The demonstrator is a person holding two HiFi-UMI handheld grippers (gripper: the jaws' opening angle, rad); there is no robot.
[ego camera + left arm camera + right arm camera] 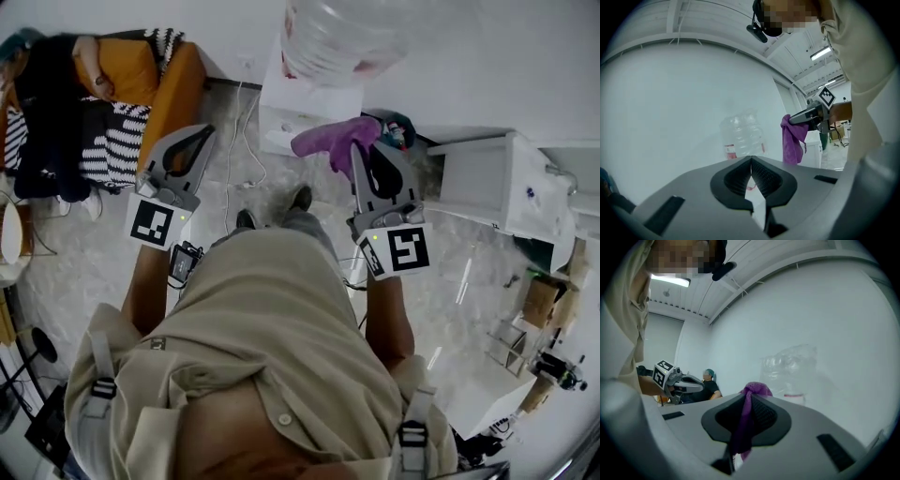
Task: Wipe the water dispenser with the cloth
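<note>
Right gripper view: cloth (756, 389) pinched between right tongs (748, 400); left tongs (751, 162) clenched, empty.

You are standing on a pale grey speckled stone floor (89, 272), facing a plain white wall (487, 56). An orange upholstered sofa (178, 94) carrying black-and-white striped cushions (117, 141) is standing at your left. A white box-shaped cabinet (487, 178) is standing at your right. A long ceiling strip light (670, 281) is shining overhead.
</note>
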